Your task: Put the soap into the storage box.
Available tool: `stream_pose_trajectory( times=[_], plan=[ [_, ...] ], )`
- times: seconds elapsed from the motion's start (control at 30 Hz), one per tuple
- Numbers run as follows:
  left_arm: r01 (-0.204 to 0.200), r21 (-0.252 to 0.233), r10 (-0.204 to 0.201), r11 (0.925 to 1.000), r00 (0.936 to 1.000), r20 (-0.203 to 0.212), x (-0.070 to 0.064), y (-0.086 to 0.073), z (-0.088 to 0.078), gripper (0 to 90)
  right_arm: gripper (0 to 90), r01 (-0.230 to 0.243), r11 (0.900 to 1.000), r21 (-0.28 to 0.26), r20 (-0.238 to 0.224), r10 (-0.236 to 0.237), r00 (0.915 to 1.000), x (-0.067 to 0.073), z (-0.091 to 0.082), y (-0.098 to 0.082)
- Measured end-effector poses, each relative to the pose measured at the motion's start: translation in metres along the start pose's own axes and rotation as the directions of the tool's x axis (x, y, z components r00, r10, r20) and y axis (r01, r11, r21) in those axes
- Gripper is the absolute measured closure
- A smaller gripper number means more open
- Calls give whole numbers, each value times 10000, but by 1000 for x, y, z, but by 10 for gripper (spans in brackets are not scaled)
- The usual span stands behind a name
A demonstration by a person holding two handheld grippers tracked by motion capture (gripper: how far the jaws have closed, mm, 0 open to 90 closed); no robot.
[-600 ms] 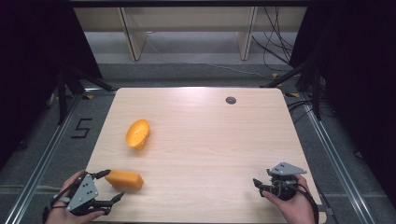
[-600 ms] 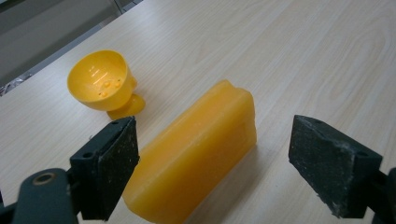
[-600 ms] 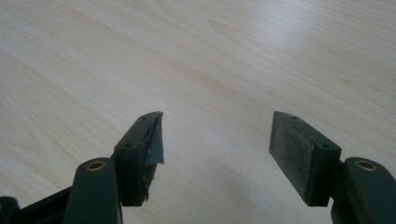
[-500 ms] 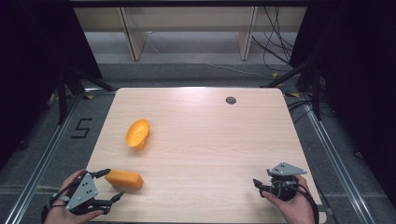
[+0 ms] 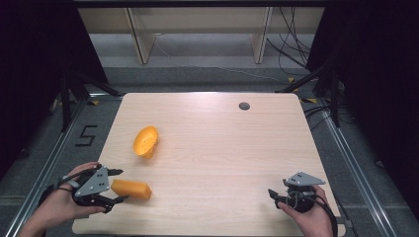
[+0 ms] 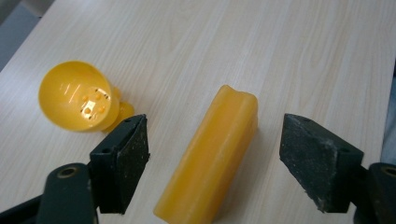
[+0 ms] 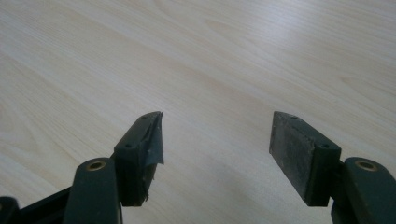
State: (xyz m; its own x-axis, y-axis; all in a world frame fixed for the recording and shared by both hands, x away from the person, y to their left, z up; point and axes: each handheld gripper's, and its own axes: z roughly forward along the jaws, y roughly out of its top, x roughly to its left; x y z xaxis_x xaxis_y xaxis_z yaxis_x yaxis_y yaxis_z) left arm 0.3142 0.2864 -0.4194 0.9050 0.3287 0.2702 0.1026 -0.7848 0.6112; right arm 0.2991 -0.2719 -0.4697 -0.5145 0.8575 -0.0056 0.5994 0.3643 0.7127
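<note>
An orange block (image 5: 136,190) lies near the table's front left corner. My left gripper (image 5: 122,185) straddles its left end, jaws open. In the left gripper view the block (image 6: 210,154) runs lengthwise between the two pads (image 6: 123,163), with a gap on each side, so my left gripper (image 6: 219,161) holds nothing. An orange cup (image 5: 146,141) lies on its side farther up the table, its mouth showing toward the left gripper's camera (image 6: 77,100). My right gripper (image 5: 273,196) rests open at the front right, and its view (image 7: 217,149) has bare wood between the jaws.
The light wooden table (image 5: 222,148) has a dark round hole (image 5: 244,105) near its far edge. A "5" is marked on the floor (image 5: 87,135) to the left. Shelf legs and cables stand behind the table, with dark stands at both sides.
My left gripper has shifted slightly farther up the table, so the block lies more squarely between its jaws. The cup, the block and the right gripper have stayed in place.
</note>
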Motion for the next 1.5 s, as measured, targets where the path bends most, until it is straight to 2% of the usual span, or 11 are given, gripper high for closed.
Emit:
stream_pose_trajectory(
  times=[0.13,0.17,0.23,0.3,0.47,0.7,0.93,1.13,1.2,1.4,1.5],
  plan=[
    [-987,1210,875,9877,9917,942,9,11,8,257,354,-132,9999,104,68,132,9999,0,-1,0],
    [-1498,1784,1277,9725,9833,1293,13,17,13,258,354,247,9997,-54,139,-246,9996,-2,1,-1],
    [-1490,1929,1238,9698,9829,1364,14,19,15,260,354,155,9999,27,109,-156,9998,-1,1,-1],
    [-2001,2495,1613,9475,9726,1674,16,24,17,259,353,36,10000,-5,-129,-36,9999,-1,1,0],
    [-2542,2950,1894,9211,9544,2309,20,29,29,255,352,97,10000,11,6,-97,10000,-2,2,-1],
    [-2647,3361,1761,9038,9462,2715,19,28,39,256,351,111,9999,107,76,-112,9999,-2,1,-1],
    [-2886,4073,1752,8665,9399,2932,22,21,54,247,347,196,9995,249,134,-199,9997,-1,1,-1],
    [-2937,4407,1564,8482,9339,3214,22,17,65,274,344,-371,9982,466,4,371,9993,3,1,-2],
    [-3129,4658,1692,8277,9306,3244,23,15,69,286,344,285,9992,295,0,-285,9996,-2,3,-2],
    [-2979,4868,1283,8211,9275,3512,22,13,76,356,344,-143,9989,446,8,143,9999,1,2,-2],
    [-3167,5092,1327,8002,9216,3647,21,14,79,411,344,136,9991,400,29,-137,9999,-1,2,-2]
  ],
)
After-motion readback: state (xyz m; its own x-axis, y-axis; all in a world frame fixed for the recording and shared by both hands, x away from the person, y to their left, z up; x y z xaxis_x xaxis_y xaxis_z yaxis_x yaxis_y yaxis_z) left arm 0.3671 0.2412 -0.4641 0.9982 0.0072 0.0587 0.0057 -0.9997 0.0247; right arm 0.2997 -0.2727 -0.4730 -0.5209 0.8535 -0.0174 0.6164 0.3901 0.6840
